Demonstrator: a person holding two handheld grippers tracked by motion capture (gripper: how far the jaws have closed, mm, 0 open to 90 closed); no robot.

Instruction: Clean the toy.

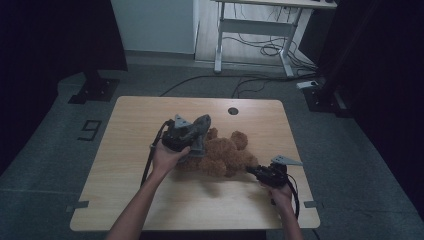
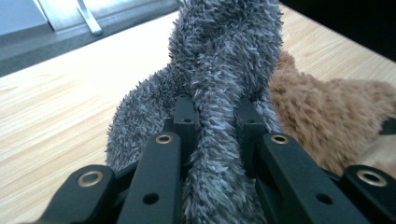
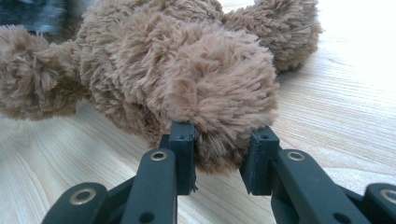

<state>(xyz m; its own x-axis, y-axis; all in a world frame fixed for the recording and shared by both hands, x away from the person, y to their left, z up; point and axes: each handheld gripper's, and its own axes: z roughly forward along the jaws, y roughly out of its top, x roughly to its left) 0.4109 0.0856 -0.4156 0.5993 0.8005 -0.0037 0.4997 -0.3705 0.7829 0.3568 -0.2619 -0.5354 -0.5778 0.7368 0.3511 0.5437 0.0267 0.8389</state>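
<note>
One grey plush (image 2: 219,70), one brown teddy (image 3: 187,70)

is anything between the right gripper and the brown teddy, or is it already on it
Nothing visible stands between them. The right gripper already has its jaws on either side of a limb of the brown teddy, touching the fur. The left gripper is clamped on the grey plush beside it.

A fuzzy grey cloth (image 2: 219,70) drapes over a brown teddy bear (image 1: 225,152) lying mid-table.
</note>
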